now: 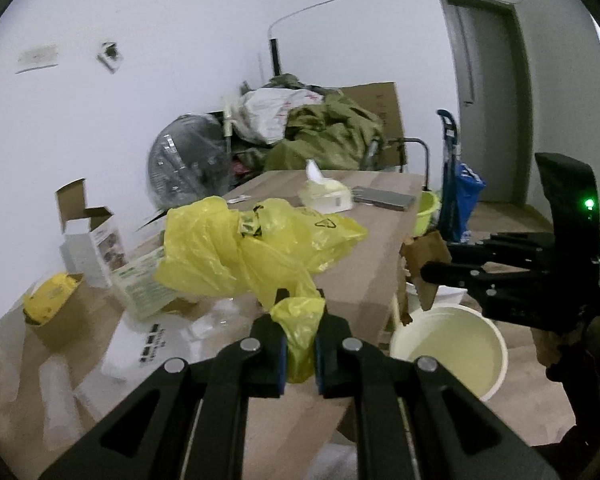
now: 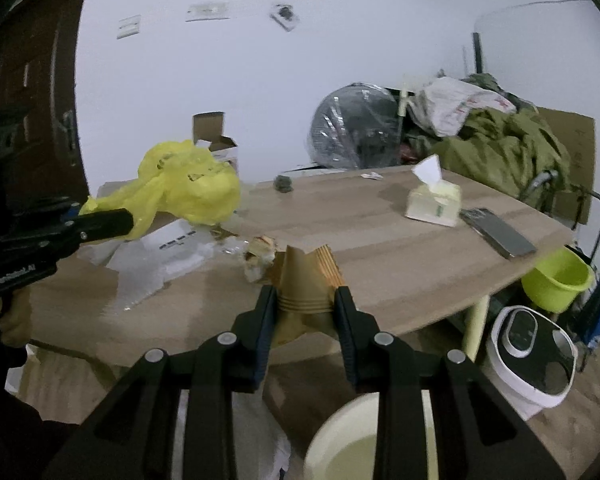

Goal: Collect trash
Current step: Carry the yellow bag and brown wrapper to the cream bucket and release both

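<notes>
One yellow plastic bag (image 1: 236, 248), one crushed brown paper cup (image 2: 304, 280) and one tissue box (image 2: 434, 200). Two buckets: one cream (image 1: 448, 352), one green (image 2: 556, 280). One phone (image 2: 498, 232) lies on one wooden table (image 2: 400, 272).

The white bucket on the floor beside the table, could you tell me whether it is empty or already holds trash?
Empty, as far as shown: the white bucket shows only a bare pale inside in the left wrist view; the right wrist view shows just part of it.
</notes>
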